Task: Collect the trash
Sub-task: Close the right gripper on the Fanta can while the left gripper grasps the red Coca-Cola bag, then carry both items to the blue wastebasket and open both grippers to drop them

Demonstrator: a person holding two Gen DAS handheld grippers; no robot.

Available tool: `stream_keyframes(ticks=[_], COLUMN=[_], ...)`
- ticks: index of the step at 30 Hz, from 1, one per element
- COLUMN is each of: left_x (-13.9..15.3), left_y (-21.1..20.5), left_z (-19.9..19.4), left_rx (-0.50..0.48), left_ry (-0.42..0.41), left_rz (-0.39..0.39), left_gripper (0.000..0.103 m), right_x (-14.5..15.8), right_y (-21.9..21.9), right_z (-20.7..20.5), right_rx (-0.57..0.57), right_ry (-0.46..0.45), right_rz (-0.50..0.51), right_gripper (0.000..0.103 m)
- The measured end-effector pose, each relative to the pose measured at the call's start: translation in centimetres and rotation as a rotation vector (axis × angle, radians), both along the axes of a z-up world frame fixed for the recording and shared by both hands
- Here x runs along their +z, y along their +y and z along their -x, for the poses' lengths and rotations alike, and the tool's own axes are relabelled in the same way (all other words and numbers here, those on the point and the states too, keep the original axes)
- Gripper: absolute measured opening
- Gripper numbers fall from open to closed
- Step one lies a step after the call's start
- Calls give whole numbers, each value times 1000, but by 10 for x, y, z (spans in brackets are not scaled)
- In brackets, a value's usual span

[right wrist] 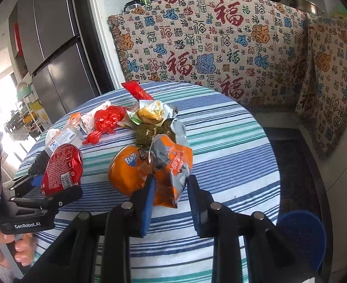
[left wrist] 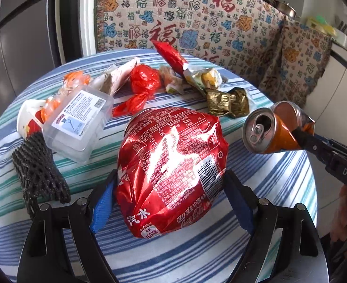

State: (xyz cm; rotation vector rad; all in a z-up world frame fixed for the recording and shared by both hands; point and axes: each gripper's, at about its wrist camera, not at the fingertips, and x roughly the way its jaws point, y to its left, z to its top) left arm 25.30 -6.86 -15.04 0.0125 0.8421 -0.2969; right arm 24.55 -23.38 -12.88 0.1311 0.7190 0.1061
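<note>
My left gripper (left wrist: 168,188) is shut on a crushed red Coca-Cola can (left wrist: 171,165), held above the striped table; it also shows in the right wrist view (right wrist: 62,167). My right gripper (right wrist: 171,184) is shut on a crushed orange Fanta can (right wrist: 149,172), also seen in the left wrist view (left wrist: 274,127) at the right. More trash lies behind on the table: a red plastic bag (left wrist: 142,82), a gold-green wrapper (left wrist: 230,102), a red snack packet (left wrist: 171,56), a clear plastic box (left wrist: 79,122), a black foam net (left wrist: 39,172) and a paper cup (left wrist: 29,118).
The round table has a blue, green and white striped cloth (right wrist: 220,141). A sofa with a patterned throw (right wrist: 220,42) stands behind it. A fridge (right wrist: 55,47) is at the back left. A blue bin (right wrist: 303,238) stands on the floor at the right.
</note>
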Motion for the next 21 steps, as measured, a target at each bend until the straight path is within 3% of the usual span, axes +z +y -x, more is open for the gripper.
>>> stream_keyframes(ticks=[14, 21], left_x=[26, 42], left_y=[-40, -97], left_z=[18, 24], left_rx=[-73, -188], left_ry=[-8, -18], left_rz=[37, 45], left_gripper=[86, 86], right_x=[31, 40], right_y=[-42, -94], right_z=[26, 45], right_rx=[-70, -149], right_ry=[-45, -43], right_rz=[33, 45], right_gripper=[27, 27])
